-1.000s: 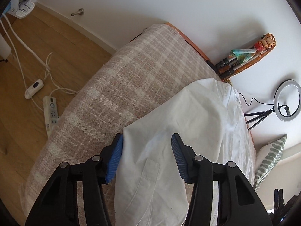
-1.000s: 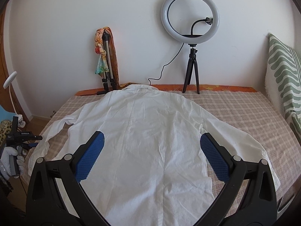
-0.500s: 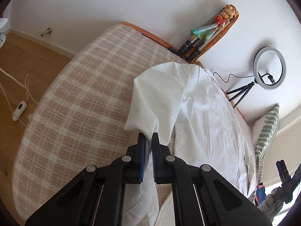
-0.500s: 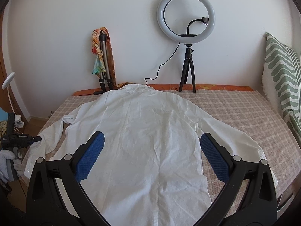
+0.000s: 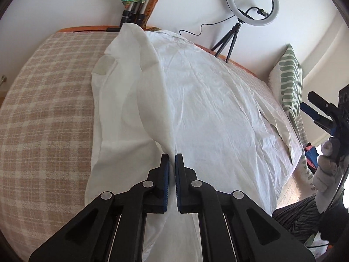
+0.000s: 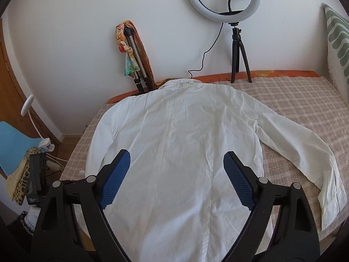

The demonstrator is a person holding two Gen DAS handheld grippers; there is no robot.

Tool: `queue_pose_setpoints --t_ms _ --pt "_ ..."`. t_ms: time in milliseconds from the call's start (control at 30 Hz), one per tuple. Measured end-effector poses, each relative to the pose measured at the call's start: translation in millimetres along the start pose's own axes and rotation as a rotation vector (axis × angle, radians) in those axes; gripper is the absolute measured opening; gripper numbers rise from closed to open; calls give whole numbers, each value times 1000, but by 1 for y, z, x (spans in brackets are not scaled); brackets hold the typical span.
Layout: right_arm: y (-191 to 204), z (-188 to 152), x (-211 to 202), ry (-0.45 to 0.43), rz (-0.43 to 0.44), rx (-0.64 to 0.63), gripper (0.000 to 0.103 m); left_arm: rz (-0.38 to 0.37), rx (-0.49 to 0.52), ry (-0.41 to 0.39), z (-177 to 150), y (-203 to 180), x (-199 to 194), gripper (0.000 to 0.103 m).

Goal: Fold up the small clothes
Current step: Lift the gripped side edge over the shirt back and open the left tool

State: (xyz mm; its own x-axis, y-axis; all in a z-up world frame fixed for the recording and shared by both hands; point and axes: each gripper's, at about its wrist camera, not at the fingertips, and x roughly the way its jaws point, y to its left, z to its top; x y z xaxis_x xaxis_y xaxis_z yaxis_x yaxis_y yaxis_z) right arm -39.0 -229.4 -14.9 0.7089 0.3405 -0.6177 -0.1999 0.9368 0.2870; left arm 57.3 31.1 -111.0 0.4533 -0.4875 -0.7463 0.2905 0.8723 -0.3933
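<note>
A white long-sleeved shirt point(image 6: 181, 144) lies back-up on a checked bedspread point(image 6: 301, 100), collar toward the wall. My left gripper point(image 5: 171, 159) is shut on the shirt's left sleeve point(image 5: 139, 91) and holds it folded over onto the shirt's body point(image 5: 213, 100). My right gripper point(image 6: 177, 159) is open and empty, hovering over the lower back of the shirt. The right sleeve point(image 6: 305, 150) lies spread out to the right. The right gripper also shows at the edge of the left wrist view point(image 5: 316, 111).
A ring light on a tripod point(image 6: 226, 0) and a folded tripod with a cloth point(image 6: 130, 50) stand at the wall behind the bed. A green-striped pillow point(image 6: 338, 41) is at the right. A blue chair point(image 6: 13, 139) stands left of the bed.
My left gripper closed on the left sleeve and carried it up and over onto the shirt's body. My right gripper stayed open and moved in over the shirt.
</note>
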Motion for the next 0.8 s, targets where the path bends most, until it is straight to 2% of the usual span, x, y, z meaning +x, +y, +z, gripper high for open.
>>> queue_pose_setpoints --t_ms 100,167,233,300,367,433,500,633,700,800 --pt "0 -1 9 28 5 -3 90 10 54 38 -7 -19 0 10" --pt "5 0 14 46 14 -21 90 -4 58 18 -11 -24 -14 22" --pt "14 2 20 56 22 -51 90 -29 53 -14 -14 -22 -34 24" --pt "25 4 28 66 36 -76 90 -3 42 -60 -15 -13 -53 32" --pt "37 6 40 94 68 -79 90 65 14 -110 -13 6 -69 52" --pt "52 5 55 141 123 -78 88 109 -47 -131 -7 32 -76 53" --pt "69 2 70 187 183 -82 87 96 -109 -119 -5 56 -75 53" --pt "102 -7 90 223 236 -113 87 -47 -225 -22 -11 78 -47 53" --pt "117 -10 100 233 241 -132 86 -71 -217 16 -18 71 -35 50" --pt "131 -15 118 262 223 -158 83 -60 -156 46 -25 54 -30 50"
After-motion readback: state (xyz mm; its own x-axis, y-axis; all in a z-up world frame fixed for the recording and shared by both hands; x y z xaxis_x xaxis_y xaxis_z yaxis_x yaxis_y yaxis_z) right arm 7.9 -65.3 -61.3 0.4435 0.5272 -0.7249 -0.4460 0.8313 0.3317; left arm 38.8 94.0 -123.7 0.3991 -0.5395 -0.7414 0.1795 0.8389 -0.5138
